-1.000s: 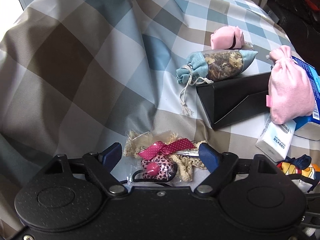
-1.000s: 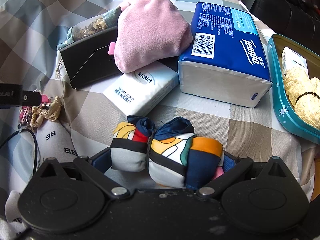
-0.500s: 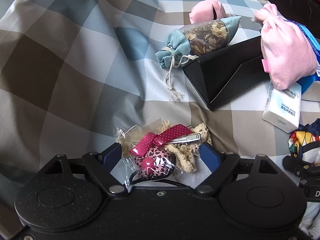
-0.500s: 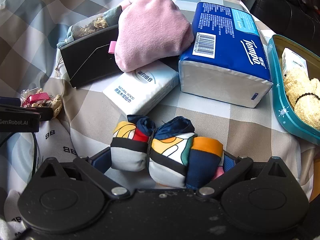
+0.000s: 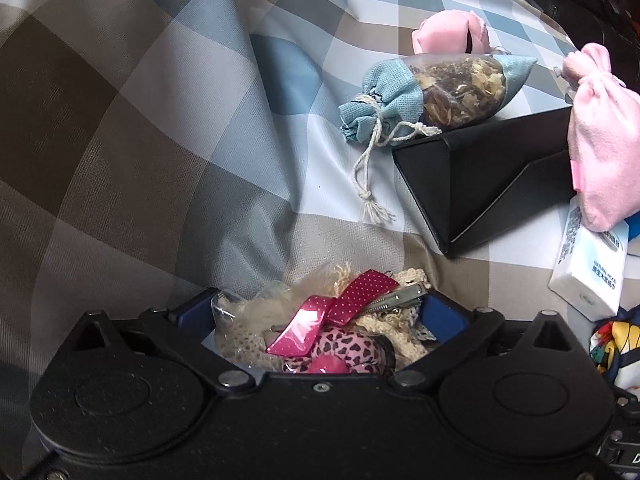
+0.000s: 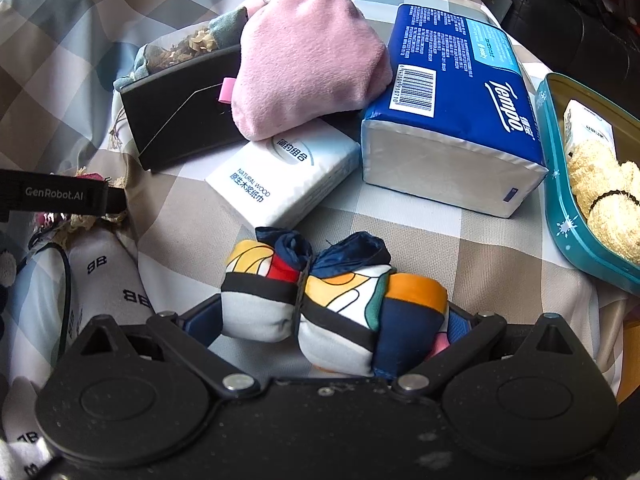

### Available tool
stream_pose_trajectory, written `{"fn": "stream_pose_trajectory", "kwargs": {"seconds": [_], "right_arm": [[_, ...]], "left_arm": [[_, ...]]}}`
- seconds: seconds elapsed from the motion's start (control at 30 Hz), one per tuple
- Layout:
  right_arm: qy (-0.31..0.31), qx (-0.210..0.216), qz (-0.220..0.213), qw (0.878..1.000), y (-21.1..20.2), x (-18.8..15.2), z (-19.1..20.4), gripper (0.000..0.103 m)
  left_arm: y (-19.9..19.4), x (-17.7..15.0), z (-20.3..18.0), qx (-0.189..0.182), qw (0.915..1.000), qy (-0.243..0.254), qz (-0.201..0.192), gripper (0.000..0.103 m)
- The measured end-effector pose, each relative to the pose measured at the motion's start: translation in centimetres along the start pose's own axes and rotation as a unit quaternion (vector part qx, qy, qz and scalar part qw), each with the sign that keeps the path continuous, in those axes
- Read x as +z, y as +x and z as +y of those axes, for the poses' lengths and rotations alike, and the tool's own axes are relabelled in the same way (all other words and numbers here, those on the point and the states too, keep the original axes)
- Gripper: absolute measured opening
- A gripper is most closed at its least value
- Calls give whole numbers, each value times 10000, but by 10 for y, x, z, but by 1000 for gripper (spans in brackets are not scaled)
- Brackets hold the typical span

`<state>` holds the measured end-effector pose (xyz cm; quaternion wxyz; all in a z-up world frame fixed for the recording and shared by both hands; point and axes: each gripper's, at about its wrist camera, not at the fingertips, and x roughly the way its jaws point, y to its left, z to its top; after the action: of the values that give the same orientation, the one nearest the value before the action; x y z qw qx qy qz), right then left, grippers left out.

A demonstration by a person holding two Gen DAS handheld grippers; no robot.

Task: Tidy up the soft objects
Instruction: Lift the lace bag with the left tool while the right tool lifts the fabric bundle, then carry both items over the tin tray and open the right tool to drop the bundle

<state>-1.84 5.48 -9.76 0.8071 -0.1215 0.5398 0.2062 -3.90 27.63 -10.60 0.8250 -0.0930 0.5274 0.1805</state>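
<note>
My left gripper [image 5: 320,316] has its jaws around a clear packet of hair accessories [image 5: 320,328]: a pink dotted bow, a leopard-print scrunchie and cream lace, lying on the checked cloth. The jaws stand wide beside the packet. My right gripper [image 6: 334,324] has its jaws around a rolled multicoloured fabric bundle [image 6: 332,300], tied in the middle; the blue pads [image 6: 200,320] press its sides. The bundle's edge also shows in the left wrist view [image 5: 612,344].
A black triangular case [image 5: 480,192], a blue herb sachet [image 5: 432,92], pink pouches [image 6: 304,64], a white tissue pack [image 6: 284,176] and a blue Tempo pack [image 6: 456,92] lie ahead. A teal tin [image 6: 560,216] with cream towels stands right. White socks [image 6: 104,280] lie left.
The left gripper has moved forward over the accessory packet, which now sits deeper between its jaws. The right gripper and its bundle have stayed in place.
</note>
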Motion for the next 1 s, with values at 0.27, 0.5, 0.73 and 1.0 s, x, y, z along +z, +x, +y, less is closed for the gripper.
{"fn": "stream_pose_trajectory", "kwargs": {"seconds": [0.27,0.5,0.73,1.0], "right_arm": [[14,22,-6,10000,0,0,0,103],[137,34,-92,9999,-7,-2,-9,93],[760,565,-165,9954,-18,-1,-41,85],[1188,830,22,9894,-30,-8,-74,84]], "left_arm": [[-5,-4,-1,-68,9999,63,-141,86],[-21,-8,-13,-142,9997,96,-185,66],[-61,0,-4,-215,9984,-58,-519,66],[-100,35,-19,-308,9944,163,-996,66]]}}
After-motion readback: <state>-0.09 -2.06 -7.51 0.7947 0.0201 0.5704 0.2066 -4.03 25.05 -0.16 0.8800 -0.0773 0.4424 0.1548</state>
